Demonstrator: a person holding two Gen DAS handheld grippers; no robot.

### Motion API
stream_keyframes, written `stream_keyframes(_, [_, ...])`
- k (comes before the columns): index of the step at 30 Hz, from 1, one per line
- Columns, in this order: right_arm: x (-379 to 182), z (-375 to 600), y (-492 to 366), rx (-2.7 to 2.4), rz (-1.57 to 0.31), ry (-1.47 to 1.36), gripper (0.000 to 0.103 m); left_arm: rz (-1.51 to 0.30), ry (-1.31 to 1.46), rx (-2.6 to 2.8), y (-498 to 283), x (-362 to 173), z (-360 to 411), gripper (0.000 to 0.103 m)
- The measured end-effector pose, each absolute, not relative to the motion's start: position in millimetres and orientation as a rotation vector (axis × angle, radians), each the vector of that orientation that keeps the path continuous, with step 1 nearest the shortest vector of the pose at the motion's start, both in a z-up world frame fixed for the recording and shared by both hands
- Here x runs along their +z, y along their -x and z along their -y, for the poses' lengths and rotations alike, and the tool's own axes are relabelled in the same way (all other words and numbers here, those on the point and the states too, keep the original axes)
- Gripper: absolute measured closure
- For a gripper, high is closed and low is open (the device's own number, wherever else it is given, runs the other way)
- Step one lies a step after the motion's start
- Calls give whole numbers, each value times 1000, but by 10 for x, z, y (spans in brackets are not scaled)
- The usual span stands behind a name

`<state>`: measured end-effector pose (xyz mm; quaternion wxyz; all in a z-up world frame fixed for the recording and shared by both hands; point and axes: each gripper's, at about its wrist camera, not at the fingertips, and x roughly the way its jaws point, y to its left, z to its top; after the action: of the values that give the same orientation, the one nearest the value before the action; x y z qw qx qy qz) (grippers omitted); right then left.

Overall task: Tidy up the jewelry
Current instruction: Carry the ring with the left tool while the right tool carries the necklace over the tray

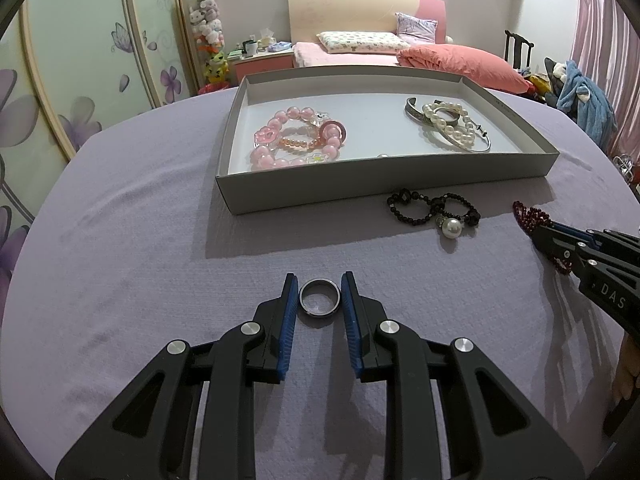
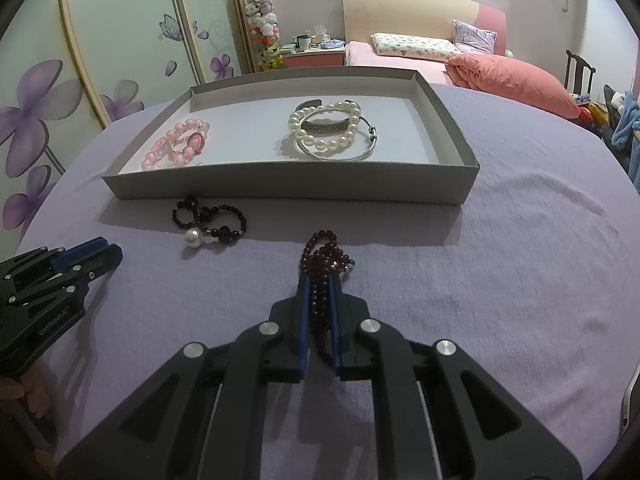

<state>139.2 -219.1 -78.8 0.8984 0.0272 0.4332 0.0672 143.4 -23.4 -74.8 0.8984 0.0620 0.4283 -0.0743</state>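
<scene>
Lavender-clothed counter (image 1: 120, 280), grey tray (image 1: 384, 178) of bracelets, left hand-held gripper (image 1: 320, 294) spread around a steel ring (image 1: 320, 298), right hand-held gripper (image 2: 319, 300) clenched on dark red beads (image 2: 326, 256).

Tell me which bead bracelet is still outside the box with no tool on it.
The black one with the big white pearl, lying free just before the box. The dark red one is in the right tool; the others are boxed.
</scene>
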Motion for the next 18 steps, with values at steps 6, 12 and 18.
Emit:
stream_keyframes(6, [-781, 2210, -1380, 143, -894, -71, 94, -886, -107, -160, -1440, -735, 190, 80])
stream_keyframes(12, [-669, 2259, -1297, 182, -839, -153, 94, -873, -41, -152, -1401, -699, 52, 80])
stream_keyframes(18, [-322, 2284, -1185, 199, -715, -215, 94, -781, 4, -149, -1295, -506, -27, 80])
